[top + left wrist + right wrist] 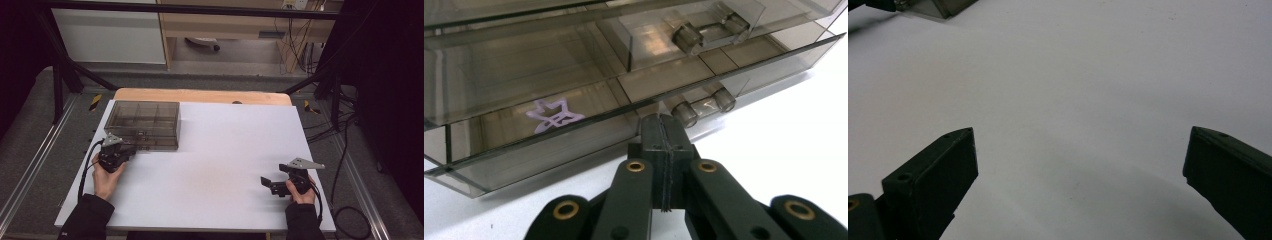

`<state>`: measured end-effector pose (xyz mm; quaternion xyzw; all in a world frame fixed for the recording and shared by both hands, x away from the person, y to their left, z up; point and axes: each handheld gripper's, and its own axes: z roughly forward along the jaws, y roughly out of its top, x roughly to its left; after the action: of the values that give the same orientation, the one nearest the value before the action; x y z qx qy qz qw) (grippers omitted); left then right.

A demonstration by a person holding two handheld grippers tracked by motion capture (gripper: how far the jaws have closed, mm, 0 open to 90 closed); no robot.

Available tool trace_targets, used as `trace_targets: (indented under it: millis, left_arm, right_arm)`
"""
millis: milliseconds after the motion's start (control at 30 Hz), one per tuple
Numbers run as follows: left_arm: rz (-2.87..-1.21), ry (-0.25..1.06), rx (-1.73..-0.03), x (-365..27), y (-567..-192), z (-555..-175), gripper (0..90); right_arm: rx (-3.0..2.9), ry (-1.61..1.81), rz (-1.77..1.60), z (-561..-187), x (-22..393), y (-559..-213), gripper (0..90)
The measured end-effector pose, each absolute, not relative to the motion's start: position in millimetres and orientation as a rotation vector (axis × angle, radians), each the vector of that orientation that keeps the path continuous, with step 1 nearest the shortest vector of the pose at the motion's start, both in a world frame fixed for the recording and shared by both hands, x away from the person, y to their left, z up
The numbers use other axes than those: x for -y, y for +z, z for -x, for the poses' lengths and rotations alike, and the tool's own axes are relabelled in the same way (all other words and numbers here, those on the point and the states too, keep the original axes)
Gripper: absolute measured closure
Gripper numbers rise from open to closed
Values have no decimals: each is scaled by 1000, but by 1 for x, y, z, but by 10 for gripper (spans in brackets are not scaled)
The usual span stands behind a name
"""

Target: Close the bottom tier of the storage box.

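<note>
Left hand-held gripper [663, 150] closed at drawer box's [145, 125] lower handle [704, 106], frame centre; right hand-held gripper [1080, 165] open, idle. Next: pull drawer.

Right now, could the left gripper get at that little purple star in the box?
Probably not yet. The star lies inside the shut lower drawer of the box, behind its clear front. The left gripper, jaws shut, sits just before it.
</note>
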<state>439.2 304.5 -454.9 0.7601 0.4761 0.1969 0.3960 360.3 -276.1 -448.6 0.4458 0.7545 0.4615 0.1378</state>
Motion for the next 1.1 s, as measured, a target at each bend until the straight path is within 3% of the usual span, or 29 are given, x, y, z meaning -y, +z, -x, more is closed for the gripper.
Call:
trace_targets:
  millis: [1100]
  left_arm:
    - [-1902,502,-1232,-307,-455,-447,900]
  right_arm:
    - [-2183,1334,-1288,-360,276,-449,18]
